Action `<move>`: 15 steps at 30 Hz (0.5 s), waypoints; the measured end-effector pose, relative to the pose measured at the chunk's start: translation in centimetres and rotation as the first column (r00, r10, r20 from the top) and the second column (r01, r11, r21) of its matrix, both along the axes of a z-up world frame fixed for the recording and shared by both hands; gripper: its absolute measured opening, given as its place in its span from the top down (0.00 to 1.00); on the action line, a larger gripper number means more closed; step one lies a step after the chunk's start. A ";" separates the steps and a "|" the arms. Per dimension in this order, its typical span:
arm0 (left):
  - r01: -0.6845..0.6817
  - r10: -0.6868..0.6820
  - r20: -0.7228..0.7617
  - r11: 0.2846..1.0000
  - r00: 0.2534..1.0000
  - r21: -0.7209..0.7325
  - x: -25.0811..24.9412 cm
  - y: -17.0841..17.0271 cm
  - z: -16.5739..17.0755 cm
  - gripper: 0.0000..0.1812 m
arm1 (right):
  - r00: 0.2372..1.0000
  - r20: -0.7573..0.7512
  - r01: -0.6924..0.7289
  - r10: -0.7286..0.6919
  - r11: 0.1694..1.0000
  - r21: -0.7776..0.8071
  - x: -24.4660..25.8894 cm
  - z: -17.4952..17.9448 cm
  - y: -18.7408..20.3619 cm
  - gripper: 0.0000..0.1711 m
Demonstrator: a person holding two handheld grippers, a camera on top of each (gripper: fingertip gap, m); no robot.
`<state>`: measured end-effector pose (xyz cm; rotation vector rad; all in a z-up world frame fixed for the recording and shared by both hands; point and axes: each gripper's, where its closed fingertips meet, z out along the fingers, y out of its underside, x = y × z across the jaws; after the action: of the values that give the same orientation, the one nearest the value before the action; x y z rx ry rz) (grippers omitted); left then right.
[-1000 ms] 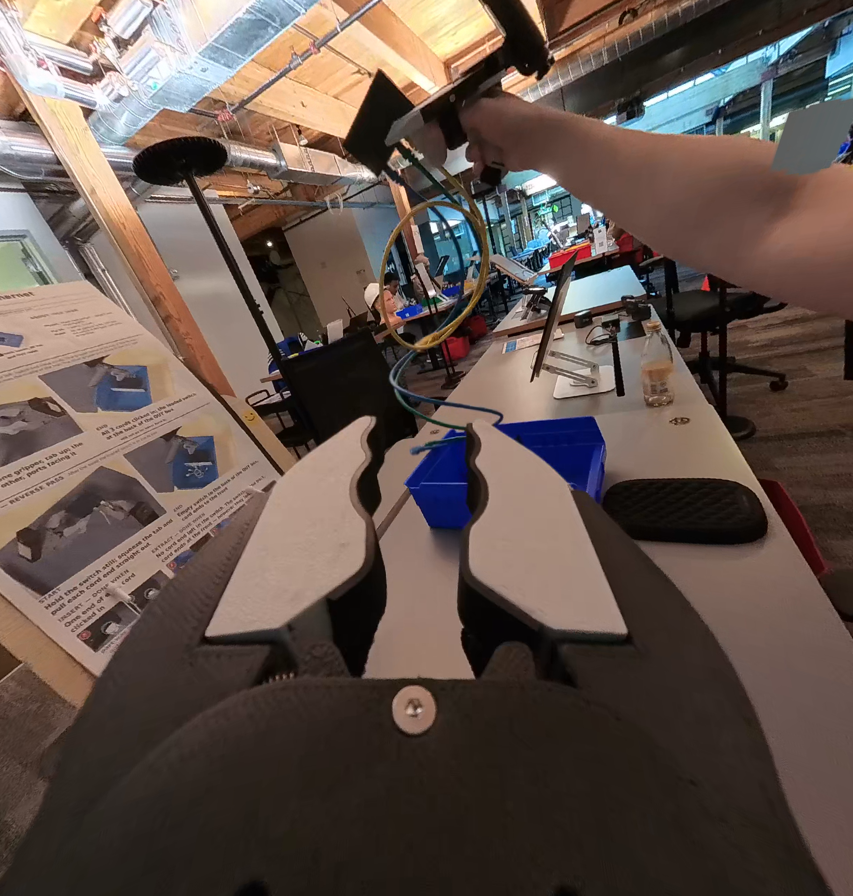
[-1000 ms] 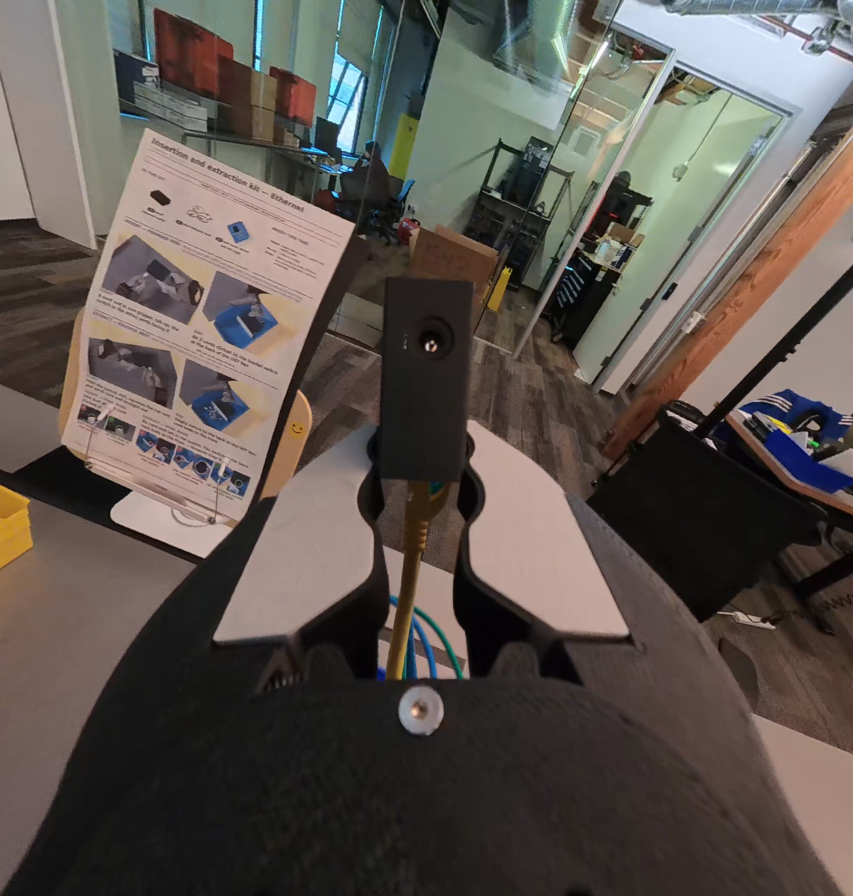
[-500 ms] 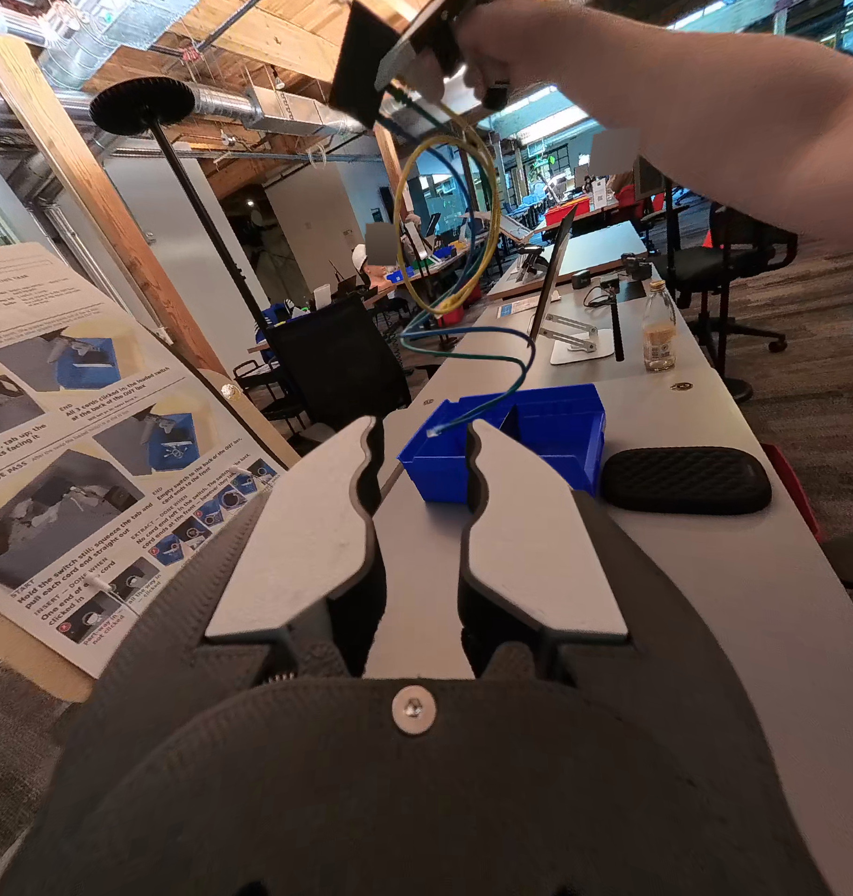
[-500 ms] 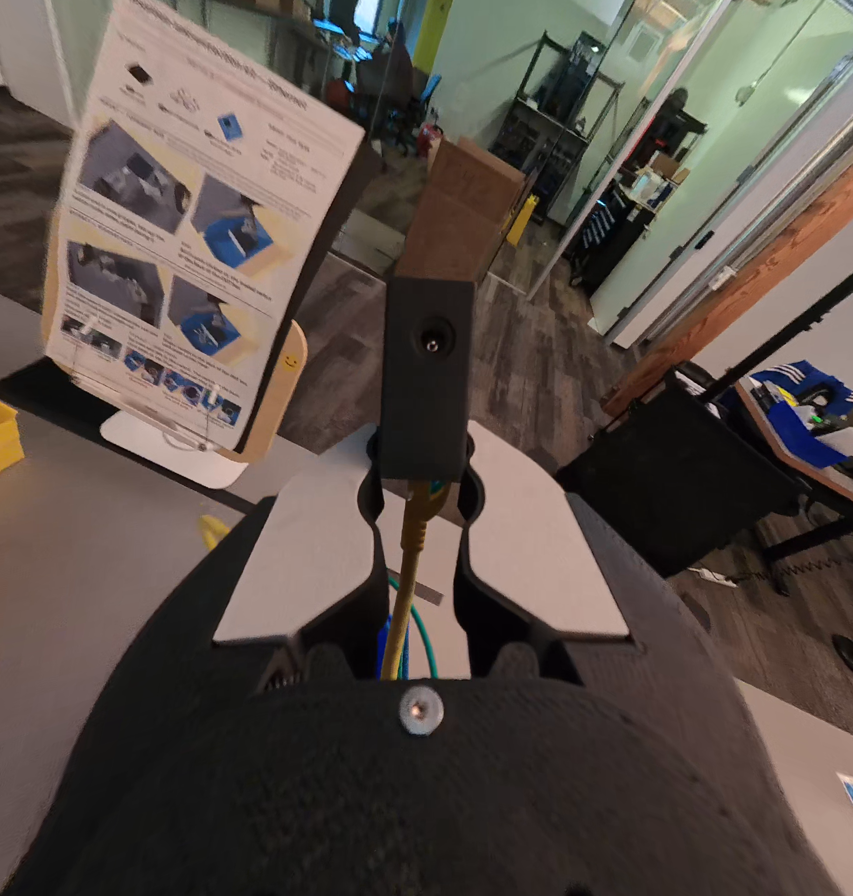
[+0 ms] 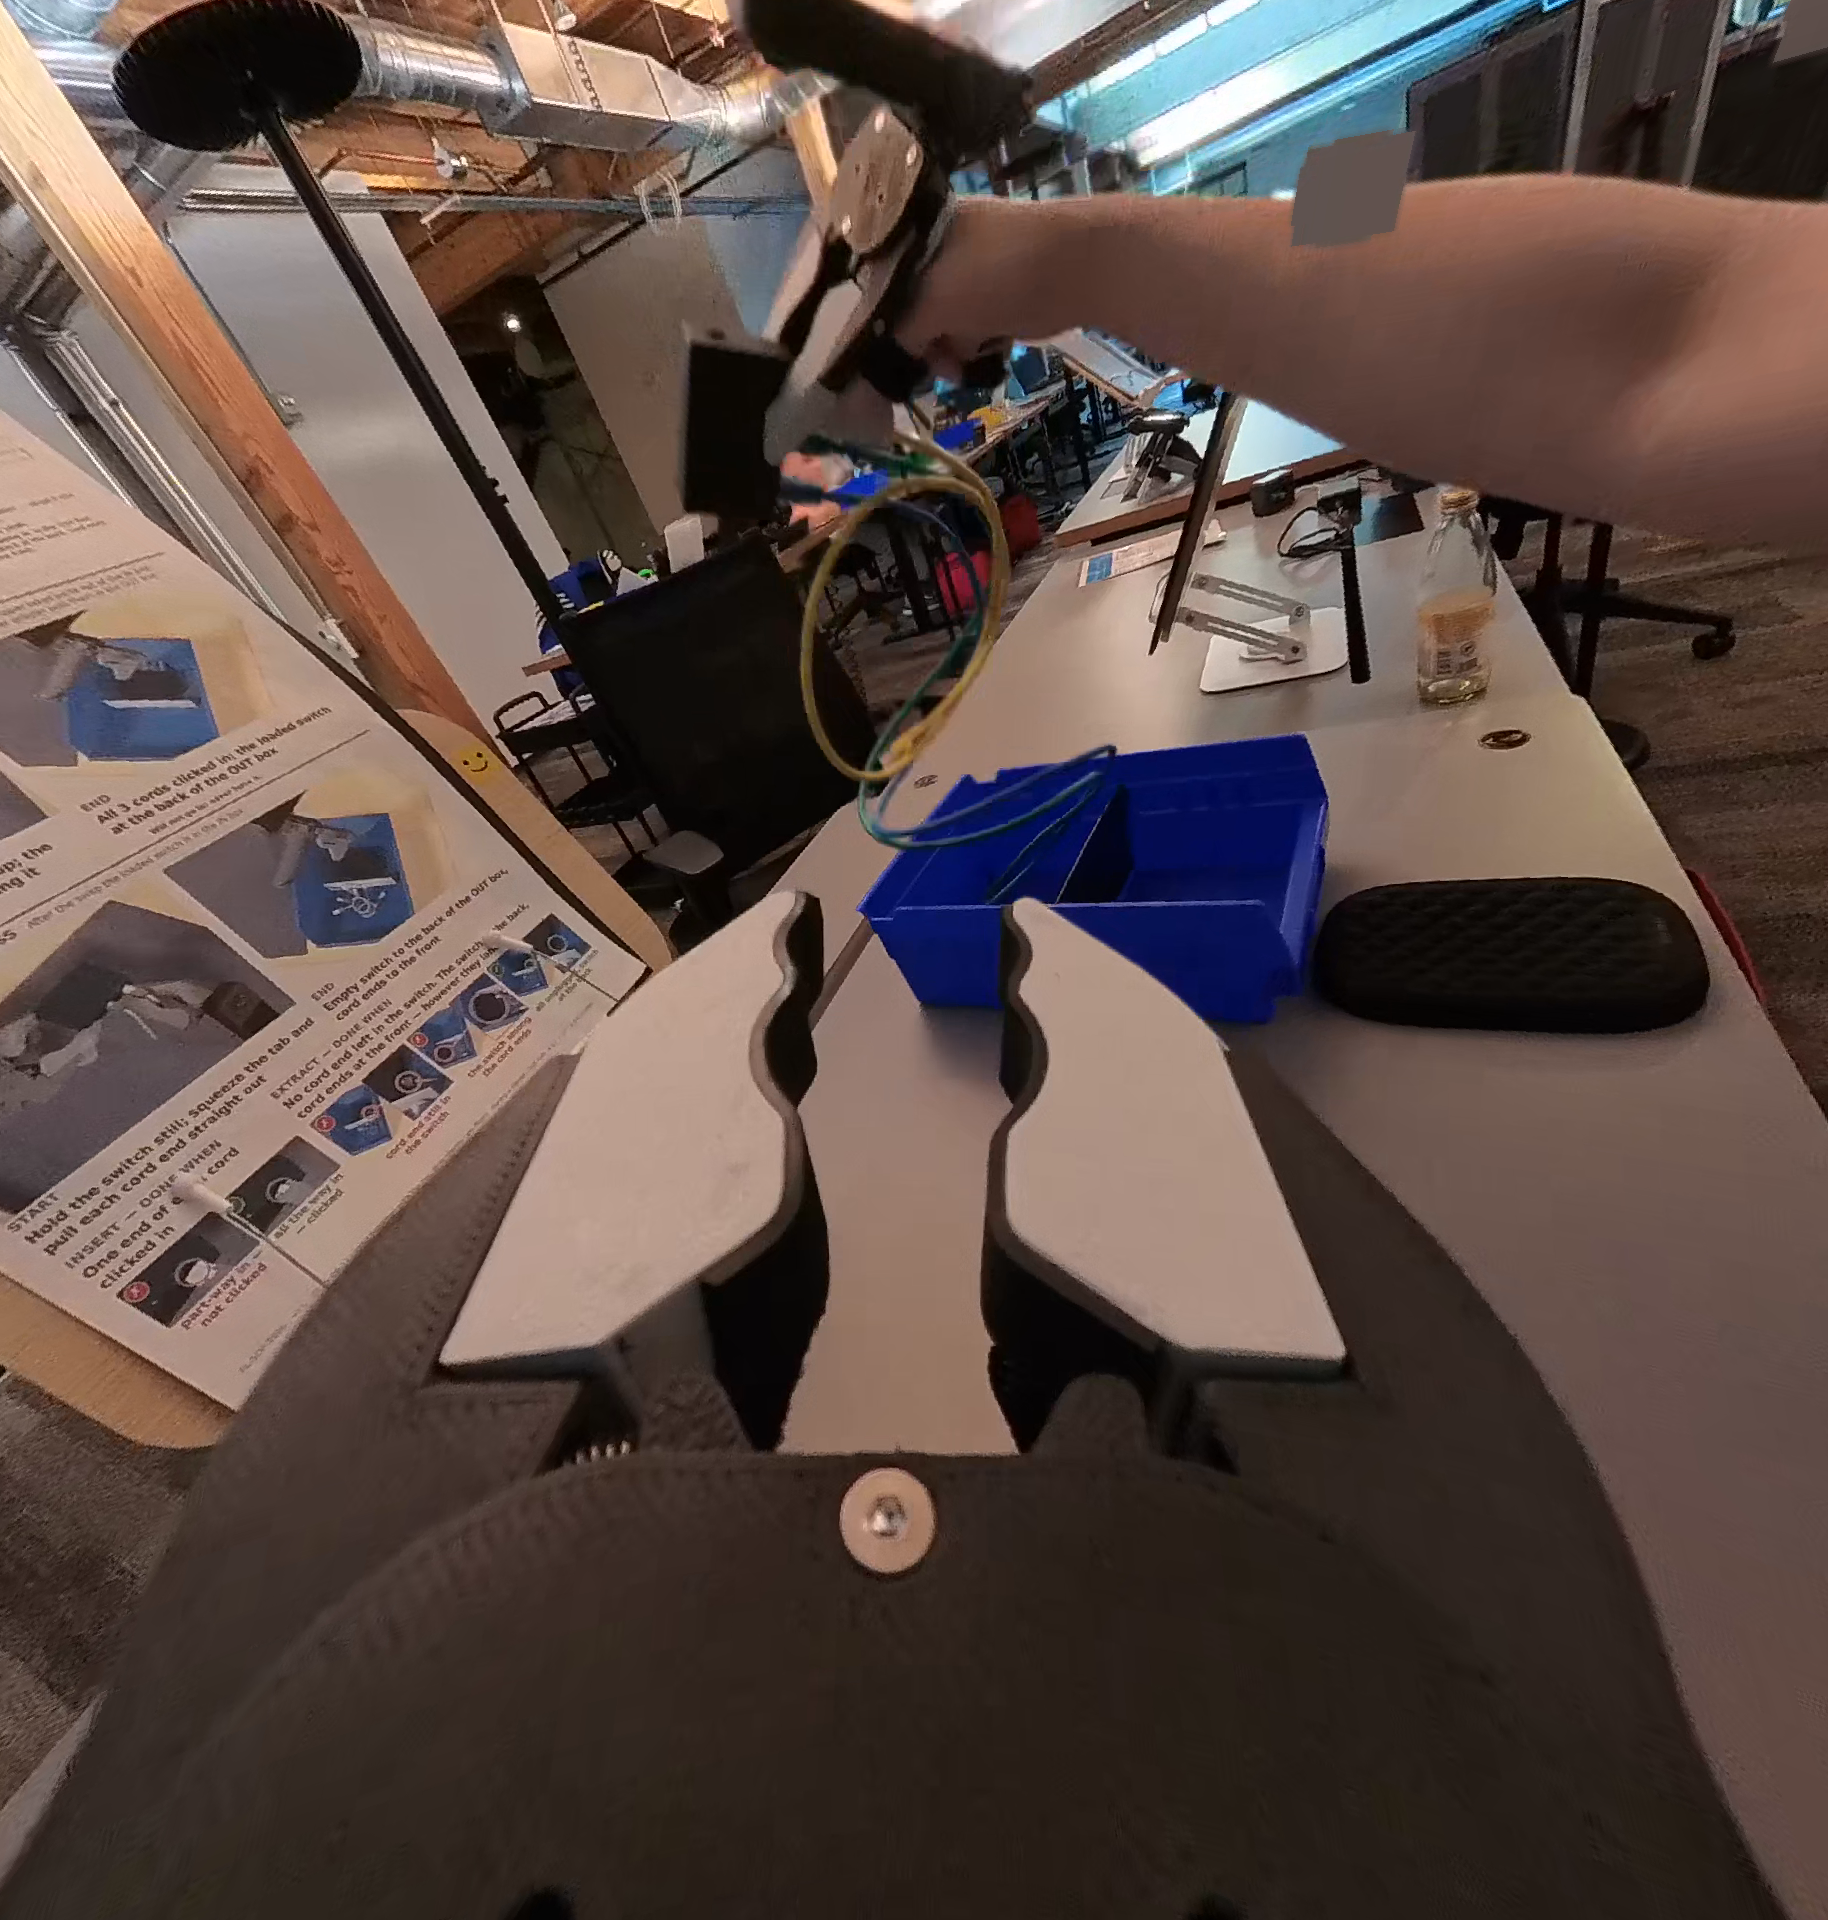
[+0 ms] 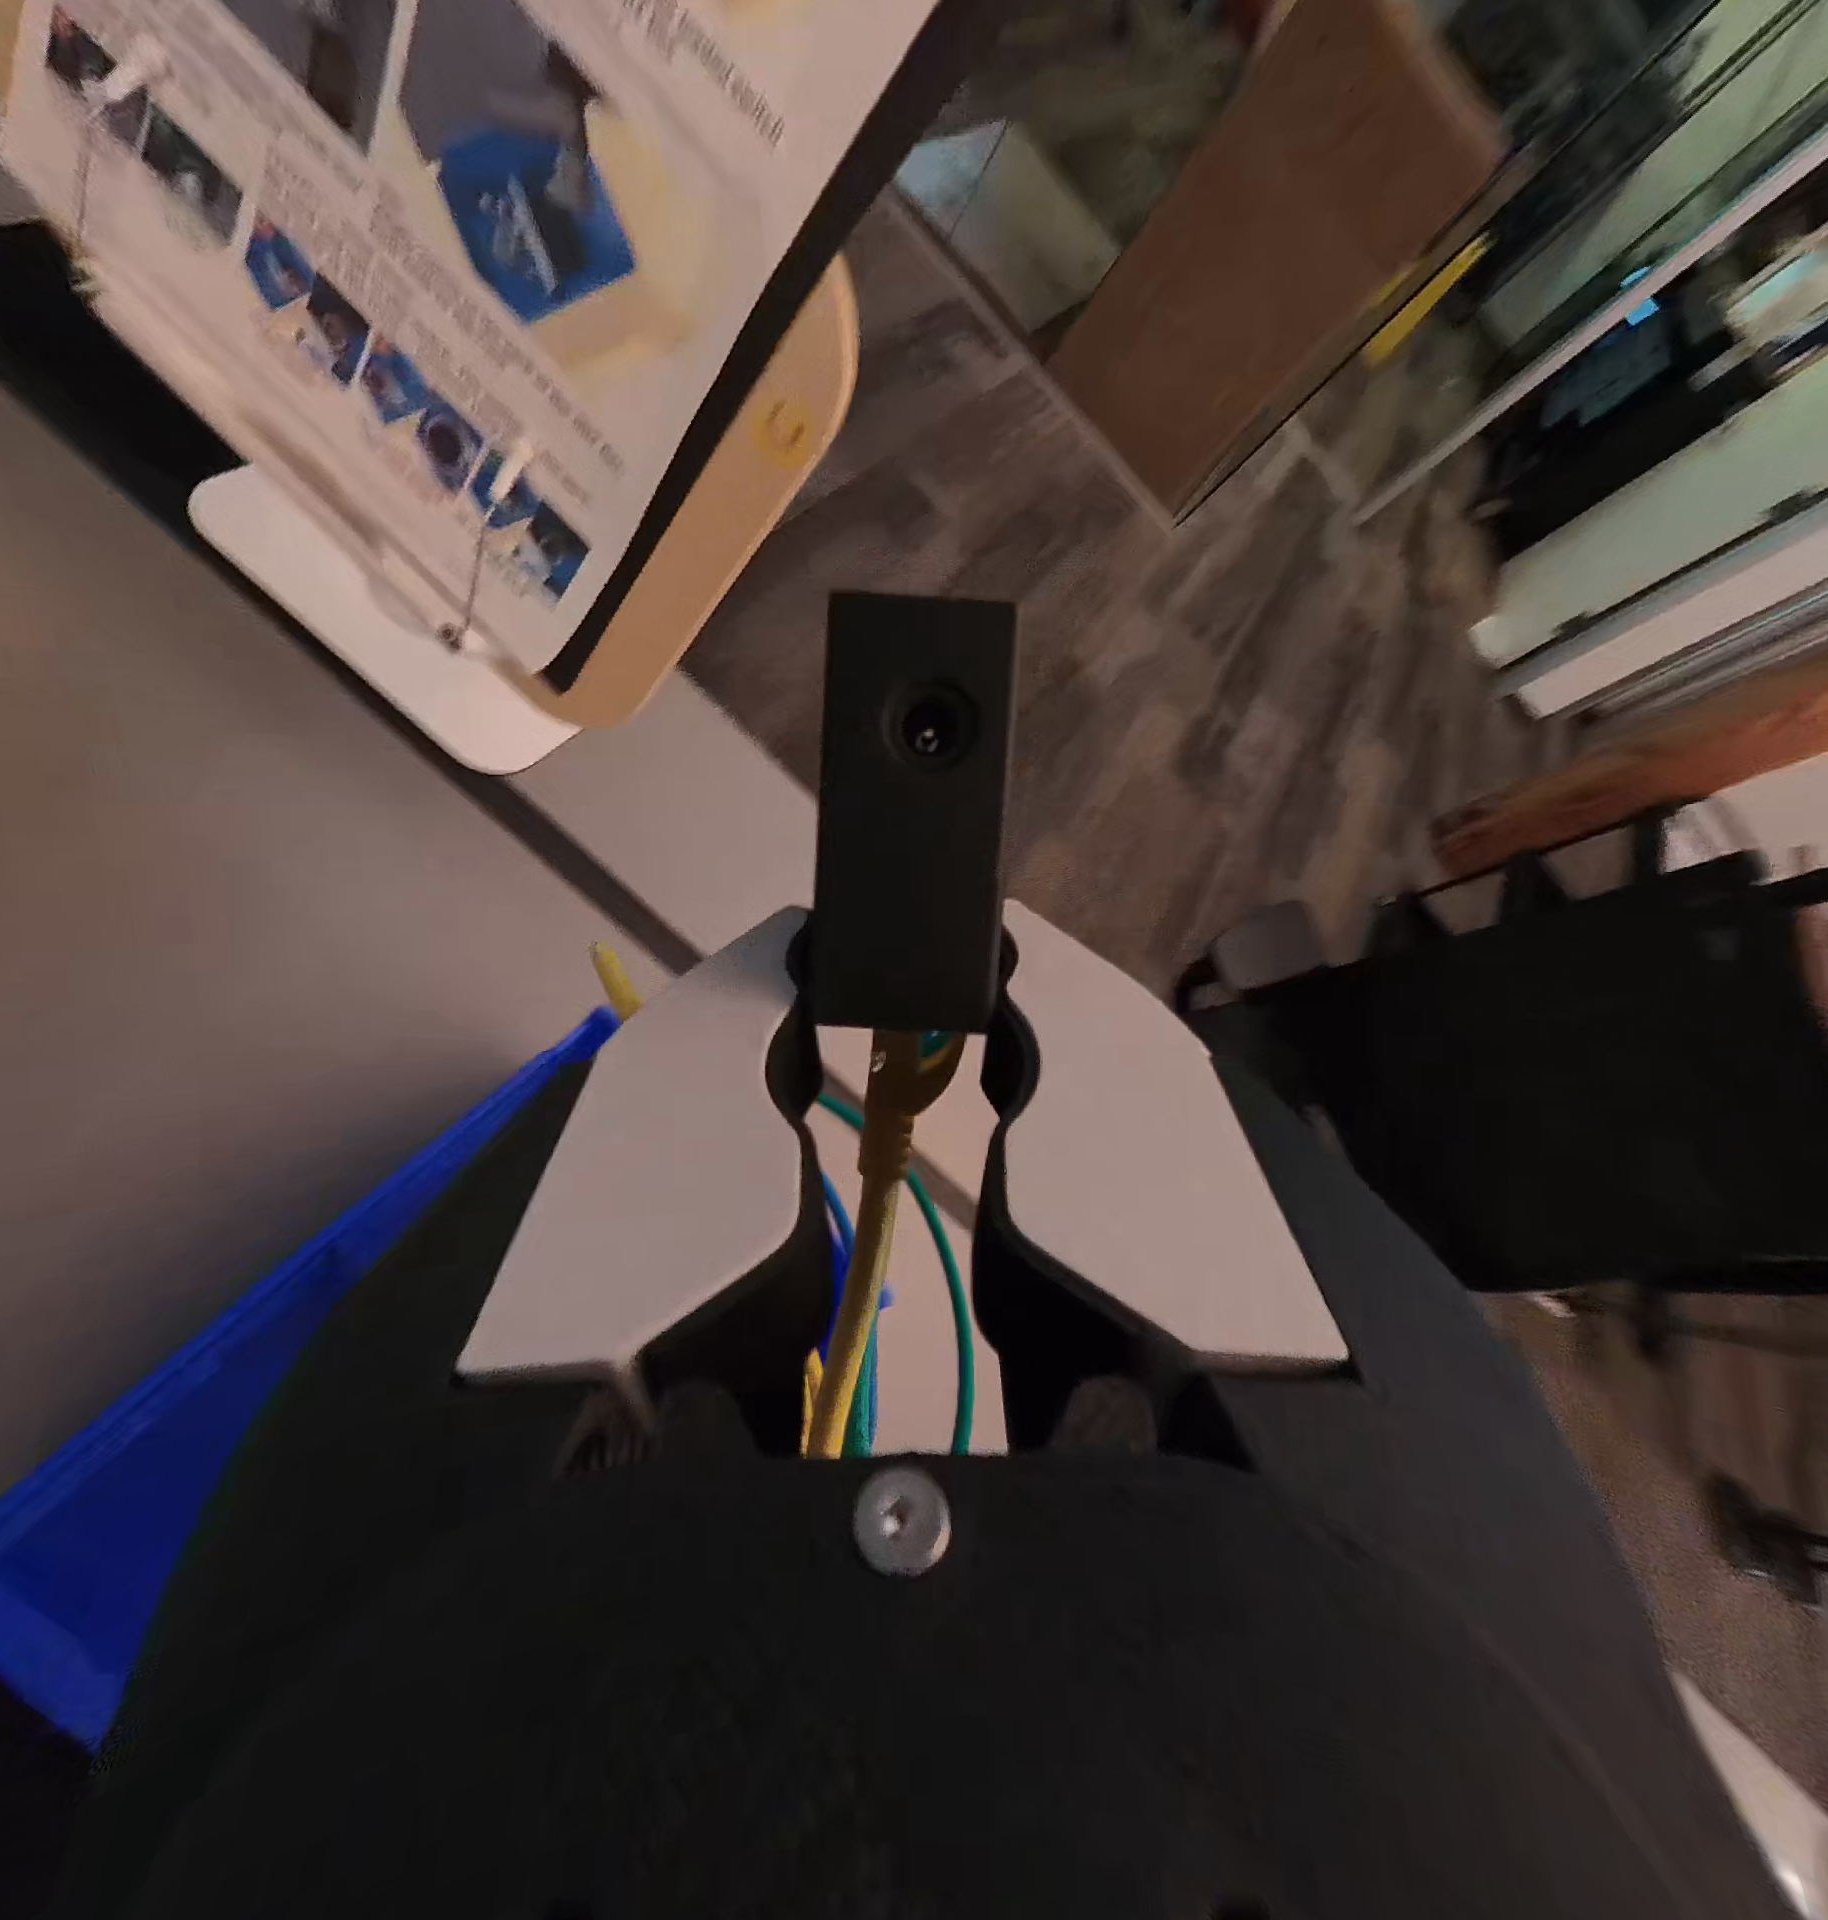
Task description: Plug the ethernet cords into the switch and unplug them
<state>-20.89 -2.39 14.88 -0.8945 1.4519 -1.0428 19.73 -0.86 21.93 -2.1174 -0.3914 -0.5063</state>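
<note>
1. Left wrist view: bright, even indoor light; strip lights glow along the ceiling at the upper right.
2. The grey table (image 5: 1461, 1195) shows only soft shadows; a faint one lies under the blue bin (image 5: 1128, 935).
3. The raised forearm (image 5: 1512, 343) and the right gripper (image 5: 785, 405) are motion-blurred; the near left gripper (image 5: 905, 940) is sharp.
4. Wide-angle bending: the wooden post (image 5: 193, 364) and the table edges curve towards the picture's edges.
5. Right wrist view: dimmer and warmer, tilted, with heavy motion smear on the poster (image 6: 453, 260) and the floor (image 6: 1149, 727).
6. The black switch (image 6: 915, 810) stays crisp.

The right hand-held gripper (image 5: 785, 405) has lowered the switch (image 6: 915, 805), cords (image 5: 905, 634) dipping toward the blue bin (image 5: 1216, 930)
</note>
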 end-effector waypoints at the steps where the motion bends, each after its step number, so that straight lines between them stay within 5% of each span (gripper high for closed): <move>1: 0.000 0.000 0.001 1.000 1.000 0.000 0.0 0.0 0.0 0.83 | 0.999 -0.045 -0.017 0.016 0.999 -0.027 -0.1 -1.3 -0.2 0.83; 15: 0.010 -0.008 -0.026 0.999 1.000 0.048 0.5 -0.6 -0.5 0.83 | 0.972 -0.161 -0.215 0.173 0.932 -0.291 -0.7 -19.2 -2.3 0.83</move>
<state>-20.35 -2.97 14.37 -0.8708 1.4978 -1.0024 18.99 -3.15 2.76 -2.3620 -0.6297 -0.1955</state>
